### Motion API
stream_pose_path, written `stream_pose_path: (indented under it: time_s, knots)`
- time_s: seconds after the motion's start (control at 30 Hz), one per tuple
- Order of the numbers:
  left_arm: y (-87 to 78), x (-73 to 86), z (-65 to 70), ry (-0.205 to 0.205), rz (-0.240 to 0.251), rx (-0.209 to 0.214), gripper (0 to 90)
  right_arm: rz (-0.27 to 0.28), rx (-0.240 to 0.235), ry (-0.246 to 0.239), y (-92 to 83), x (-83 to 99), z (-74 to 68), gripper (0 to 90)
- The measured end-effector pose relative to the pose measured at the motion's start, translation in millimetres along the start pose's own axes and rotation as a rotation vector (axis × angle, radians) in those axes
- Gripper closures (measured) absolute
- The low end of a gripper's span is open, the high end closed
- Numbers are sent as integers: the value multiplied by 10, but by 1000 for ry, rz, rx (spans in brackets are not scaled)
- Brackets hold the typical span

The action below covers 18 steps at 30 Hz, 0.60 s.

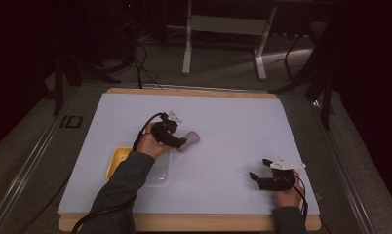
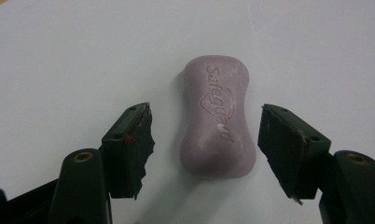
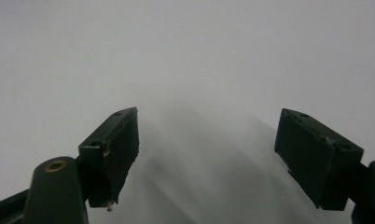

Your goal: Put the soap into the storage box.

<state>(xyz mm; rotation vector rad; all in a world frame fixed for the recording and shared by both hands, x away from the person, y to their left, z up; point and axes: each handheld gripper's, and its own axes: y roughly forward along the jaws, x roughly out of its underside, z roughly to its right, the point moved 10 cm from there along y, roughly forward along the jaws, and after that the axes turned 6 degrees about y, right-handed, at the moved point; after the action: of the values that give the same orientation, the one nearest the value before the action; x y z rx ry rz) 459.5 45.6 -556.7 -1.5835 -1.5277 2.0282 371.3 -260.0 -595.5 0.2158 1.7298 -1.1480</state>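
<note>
The left gripper has its fingers wide around a purple soap bar on the white surface; the right gripper, near right, also gapes wide.

A: Left gripper state?
B: Jaws spread wide, either side of a purple soap bar, clear of it.
A: Bar details?
B: Lies flat on the white table surface, embossed "Safeguard" facing up, near end between the jaw tips.
</note>
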Motion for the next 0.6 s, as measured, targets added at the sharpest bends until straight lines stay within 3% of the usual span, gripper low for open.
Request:
stream_pose_path:
  time_s: [0.6]
  knots:
    - [163,10,23,-7,-43,19,350,-2,-1,-1,1,2,-2,215]
